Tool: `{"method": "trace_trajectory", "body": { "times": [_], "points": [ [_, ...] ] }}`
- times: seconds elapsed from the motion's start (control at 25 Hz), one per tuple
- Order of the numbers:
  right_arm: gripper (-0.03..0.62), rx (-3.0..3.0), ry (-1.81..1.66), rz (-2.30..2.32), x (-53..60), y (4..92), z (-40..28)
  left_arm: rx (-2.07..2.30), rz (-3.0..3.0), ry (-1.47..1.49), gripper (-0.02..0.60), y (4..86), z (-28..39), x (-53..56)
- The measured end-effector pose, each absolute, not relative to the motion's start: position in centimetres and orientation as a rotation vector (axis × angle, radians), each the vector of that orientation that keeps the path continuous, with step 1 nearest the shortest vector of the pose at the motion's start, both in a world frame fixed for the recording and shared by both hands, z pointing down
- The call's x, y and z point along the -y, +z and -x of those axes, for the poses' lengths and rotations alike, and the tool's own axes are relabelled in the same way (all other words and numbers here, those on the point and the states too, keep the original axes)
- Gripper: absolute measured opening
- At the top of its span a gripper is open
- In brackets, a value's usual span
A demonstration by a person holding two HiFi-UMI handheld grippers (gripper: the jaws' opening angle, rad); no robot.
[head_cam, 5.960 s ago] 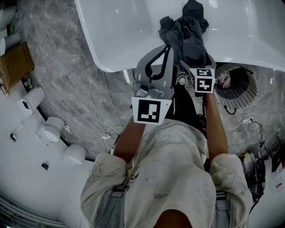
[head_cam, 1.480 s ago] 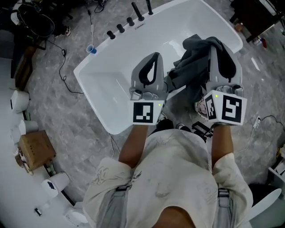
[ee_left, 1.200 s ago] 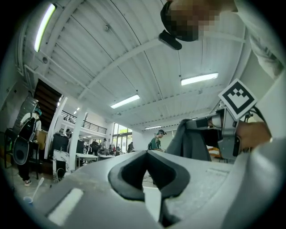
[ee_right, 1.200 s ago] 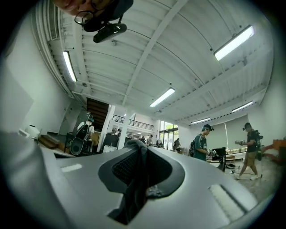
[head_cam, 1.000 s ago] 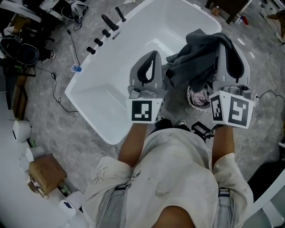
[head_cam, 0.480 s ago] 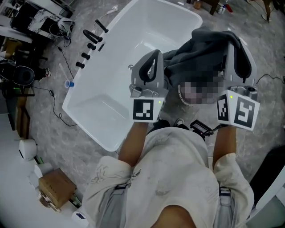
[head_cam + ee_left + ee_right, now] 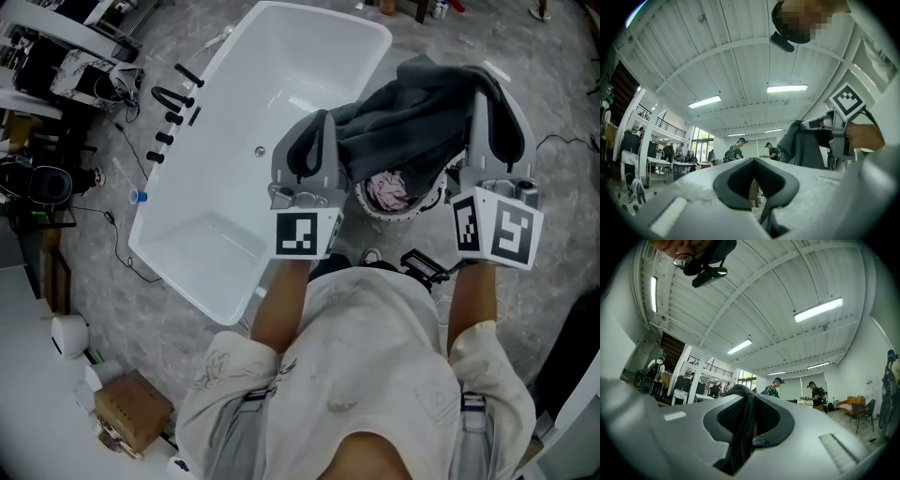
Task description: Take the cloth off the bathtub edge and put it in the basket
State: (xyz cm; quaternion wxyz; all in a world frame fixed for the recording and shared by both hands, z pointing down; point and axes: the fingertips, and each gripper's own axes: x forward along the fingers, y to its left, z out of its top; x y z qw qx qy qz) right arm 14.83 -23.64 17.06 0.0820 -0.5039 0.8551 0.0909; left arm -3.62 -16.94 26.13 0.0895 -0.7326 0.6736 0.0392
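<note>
Your right gripper [image 7: 495, 94] clamps the dark cloth [image 7: 412, 122] above the basket [image 7: 424, 202]; your left gripper [image 7: 317, 131] is closed, empty. Release off-centre and the trailing fold could drape over the rim.

basket [image 7: 398, 215] mouth partly under cloth [image 7: 403, 122] — bathtub [image 7: 281, 75] close beside, left

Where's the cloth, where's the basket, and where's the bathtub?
cloth [image 7: 403, 117], head view, middle of the dark fabric.
basket [image 7: 372, 210], head view, its near rim.
bathtub [image 7: 281, 84], head view, bare white inside.
</note>
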Motion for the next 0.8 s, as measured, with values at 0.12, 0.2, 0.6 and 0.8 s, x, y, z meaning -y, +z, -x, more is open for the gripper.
{"method": "trace_trajectory", "body": {
  "times": [0.12,0.2,0.6,0.8],
  "points": [
    [0.043,-2.538,0.264,1.528,23.6,17.1,-17.2,-1.974,2.194,0.129,0.0,25.9,1.6,17.1],
    [0.043,-2.535,0.268,1.544,23.6,17.2,-18.2,-1.964,2.199,0.13,0.0,25.7,0.9,17.2],
    [0.043,-2.468,0.286,1.72,24.1,17.9,-19.4,-1.844,2.315,0.154,0.0,25.2,0.1,19.8],
    [0.043,-2.403,0.297,1.845,24.2,18.3,-19.4,-1.75,2.407,0.186,0.0,25.4,0.0,21.8]
  ]
}}
